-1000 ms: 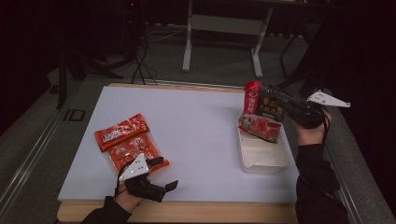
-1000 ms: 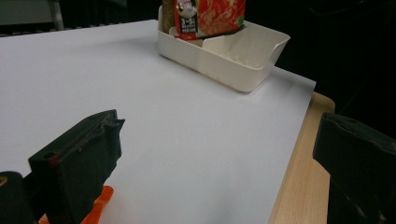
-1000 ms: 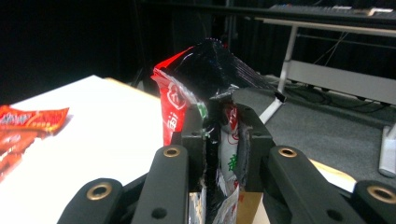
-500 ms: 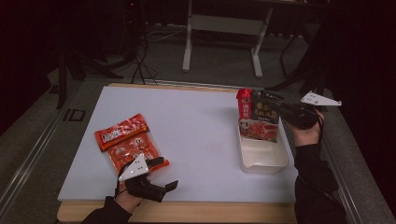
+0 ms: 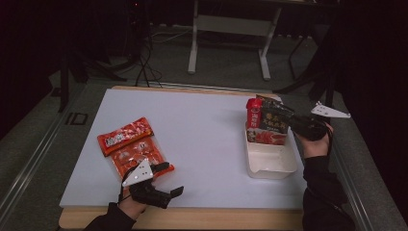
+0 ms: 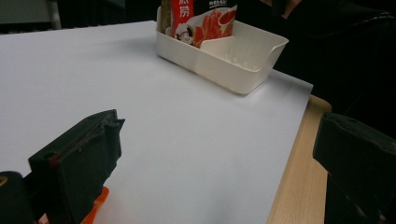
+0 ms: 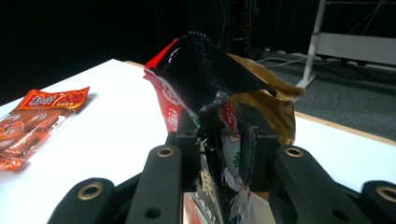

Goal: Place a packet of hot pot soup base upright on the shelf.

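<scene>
The right hand-held gripper (image 5: 287,121) pinches a crinkled, glossy black-and-gold foil packet (image 5: 273,120), its jaws just easing apart, above a white rectangular plastic tray (image 5: 270,163). The left hand-held gripper (image 5: 168,180) rests open on the tabletop (image 5: 202,130).

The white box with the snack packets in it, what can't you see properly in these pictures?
- Far end of the white box, high view: hidden behind the packets.
- Box's floor under the packets, left gripper view: hidden by them and the wall.
- Packet writing, high view: too small to read.
- Box, right gripper view: mostly hidden by the right gripper and the dark packet between its jaws.
</scene>
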### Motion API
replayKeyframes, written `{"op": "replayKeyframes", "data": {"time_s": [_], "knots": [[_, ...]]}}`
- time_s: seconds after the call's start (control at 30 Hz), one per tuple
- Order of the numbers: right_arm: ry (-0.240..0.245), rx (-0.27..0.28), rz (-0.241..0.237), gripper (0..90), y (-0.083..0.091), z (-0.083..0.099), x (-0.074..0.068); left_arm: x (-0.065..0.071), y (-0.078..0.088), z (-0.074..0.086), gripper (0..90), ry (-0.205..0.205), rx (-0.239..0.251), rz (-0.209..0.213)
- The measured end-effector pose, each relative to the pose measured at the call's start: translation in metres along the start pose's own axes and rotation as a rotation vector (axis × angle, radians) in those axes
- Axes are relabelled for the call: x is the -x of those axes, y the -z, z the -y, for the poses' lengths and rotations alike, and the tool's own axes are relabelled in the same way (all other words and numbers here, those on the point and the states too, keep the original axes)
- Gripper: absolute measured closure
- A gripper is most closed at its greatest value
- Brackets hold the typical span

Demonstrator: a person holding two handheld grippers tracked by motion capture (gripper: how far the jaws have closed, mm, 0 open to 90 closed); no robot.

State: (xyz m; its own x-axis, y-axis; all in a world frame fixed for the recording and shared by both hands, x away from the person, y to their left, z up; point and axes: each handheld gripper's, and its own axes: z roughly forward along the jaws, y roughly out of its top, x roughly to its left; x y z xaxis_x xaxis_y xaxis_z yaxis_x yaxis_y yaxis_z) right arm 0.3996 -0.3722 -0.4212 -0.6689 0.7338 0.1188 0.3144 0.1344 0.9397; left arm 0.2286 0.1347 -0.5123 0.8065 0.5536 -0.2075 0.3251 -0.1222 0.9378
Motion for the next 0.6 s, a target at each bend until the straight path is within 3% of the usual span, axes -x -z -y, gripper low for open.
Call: {"op": "replayKeyframes", "data": {"time_s": [0.17,0.3,0.4,0.6], "knots": [[0.0,-0.019,0.03,62.0,0.007,0.002,-0.001,0.0,0.0,-0.001,1.4,-0.029,-0.001,-0.003],[0.017,-0.018,0.065,50.4,0.014,-0.005,-0.008,-0.002,0.002,-0.002,1.4,-0.03,0.032,0.004],[0.041,-0.002,0.078,46.1,0.022,-0.015,-0.015,-0.002,0.002,-0.004,1.7,-0.008,0.026,0.019],[0.11,0.047,0.119,38.9,0.034,-0.035,-0.033,0.001,0.001,-0.003,2.7,0.021,-0.046,0.011]]}}
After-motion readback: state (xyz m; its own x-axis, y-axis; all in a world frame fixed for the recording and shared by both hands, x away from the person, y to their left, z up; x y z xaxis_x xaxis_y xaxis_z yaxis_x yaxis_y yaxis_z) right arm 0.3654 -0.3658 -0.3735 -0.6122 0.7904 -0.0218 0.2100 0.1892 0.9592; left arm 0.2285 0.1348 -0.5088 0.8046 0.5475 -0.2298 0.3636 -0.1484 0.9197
